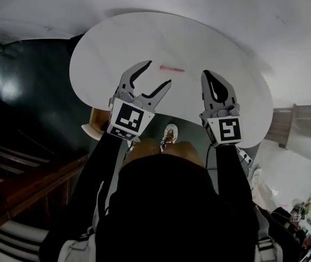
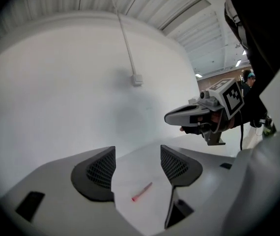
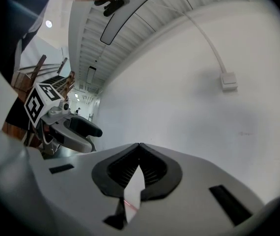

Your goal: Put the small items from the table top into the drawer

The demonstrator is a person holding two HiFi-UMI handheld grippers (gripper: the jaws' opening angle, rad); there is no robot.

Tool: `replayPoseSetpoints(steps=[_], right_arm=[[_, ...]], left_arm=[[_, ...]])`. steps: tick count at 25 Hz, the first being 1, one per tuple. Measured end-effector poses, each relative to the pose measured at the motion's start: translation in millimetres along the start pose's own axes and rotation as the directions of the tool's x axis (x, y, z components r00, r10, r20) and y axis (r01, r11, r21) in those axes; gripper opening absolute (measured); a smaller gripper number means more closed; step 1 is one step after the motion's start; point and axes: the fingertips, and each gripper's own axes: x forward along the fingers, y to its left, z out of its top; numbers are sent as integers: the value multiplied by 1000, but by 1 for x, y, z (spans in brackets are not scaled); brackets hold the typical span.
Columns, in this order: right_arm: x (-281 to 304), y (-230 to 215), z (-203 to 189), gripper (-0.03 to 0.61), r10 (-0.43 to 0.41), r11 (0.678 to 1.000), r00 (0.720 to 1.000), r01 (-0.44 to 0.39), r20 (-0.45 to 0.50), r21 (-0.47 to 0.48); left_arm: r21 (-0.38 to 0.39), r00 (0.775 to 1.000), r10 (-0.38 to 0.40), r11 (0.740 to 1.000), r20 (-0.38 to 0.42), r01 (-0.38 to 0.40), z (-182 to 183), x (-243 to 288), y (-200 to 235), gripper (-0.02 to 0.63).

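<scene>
Stick (image 1: 172, 68), small, red: on table (image 1: 215, 42), just ahead of both grippers, untouched. Left gripper (image 1: 160, 72) spread, empty, lined up on stick. Right gripper (image 1: 207, 74) pressed together, empty. Nothing visibly stowed; pick-up and stowing left. Drawer probably pale box (image 1: 93, 124) under near edge; contents hidden.

Rounded white table top (image 1: 210, 42): smooth, matt. Grey left gripper (image 1: 158, 73), grey right gripper (image 1: 210, 75): matt plastic; black pads (image 2: 100, 168) finely ribbed. Dark floor (image 1: 30, 97): glossy.

1 pink stick (image 1: 172, 68), 1 tbl (image 1: 199, 37), 2 grippers: L gripper (image 1: 158, 73), R gripper (image 1: 210, 76)
</scene>
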Motion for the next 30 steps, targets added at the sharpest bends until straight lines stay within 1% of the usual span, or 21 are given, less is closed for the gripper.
replayPoseSetpoints(steps=[2,3,6,8,10,12,13,15,16,17,18,22,24,26,28,30], right_arm=[[1,1,2,26,-5,1000,1000,5,8,14],[1,0,0,26,-10,1000,1000,10,-4,14],[-4,-7,-15,26,-38,999,996,38,-79,0],[-8,-13,-18,26,-41,999,997,42,-72,6],[-11,-18,-21,26,-36,999,998,37,-53,10],[-15,-30,-32,26,-44,999,997,45,-70,8],[-16,-39,-38,26,-51,999,995,52,-80,11],[-21,-54,-46,26,-67,997,993,69,-100,20],[-24,-58,-49,26,-75,997,991,77,-109,23],[-28,-61,-51,27,-80,996,990,83,-114,25],[-32,-62,-52,26,-86,995,990,90,-115,29],[-44,-74,-62,26,-120,992,982,124,-148,20],[-49,-79,-64,26,-130,991,979,134,-158,15],[-51,-81,-62,26,-147,987,979,154,-141,39],[-51,-86,-63,27,-157,985,978,166,-136,56],[-48,-96,-67,26,-147,986,977,157,-155,53]], left_arm=[[1,998,-54,999,-27,54,-11,8,-3,300],[4,995,-83,997,-47,83,-18,14,-4,299],[51,976,-165,983,-144,174,-45,34,-4,299],[75,949,-229,965,-217,250,-62,51,-8,299],[88,911,-291,940,-293,329,-81,67,-13,292],[97,861,-342,910,-375,404,-104,88,-17,269],[97,829,-369,890,-420,446,-118,100,-21,262],[94,748,-417,840,-517,534,-146,118,-29,261],[98,706,-429,814,-563,572,-160,122,-31,261],[107,670,-431,790,-604,604,-172,124,-32,261],[117,641,-428,769,-637,629,-183,126,-32,261],[120,533,-426,689,-731,715,-212,137,-35,245],[121,483,-420,646,-768,754,-224,143,-37,229],[119,442,-410,612,-798,782,-234,150,-37,216],[110,408,-398,591,-822,799,-242,157,-36,208],[96,375,-382,582,-845,807,-247,166,-29,207]])
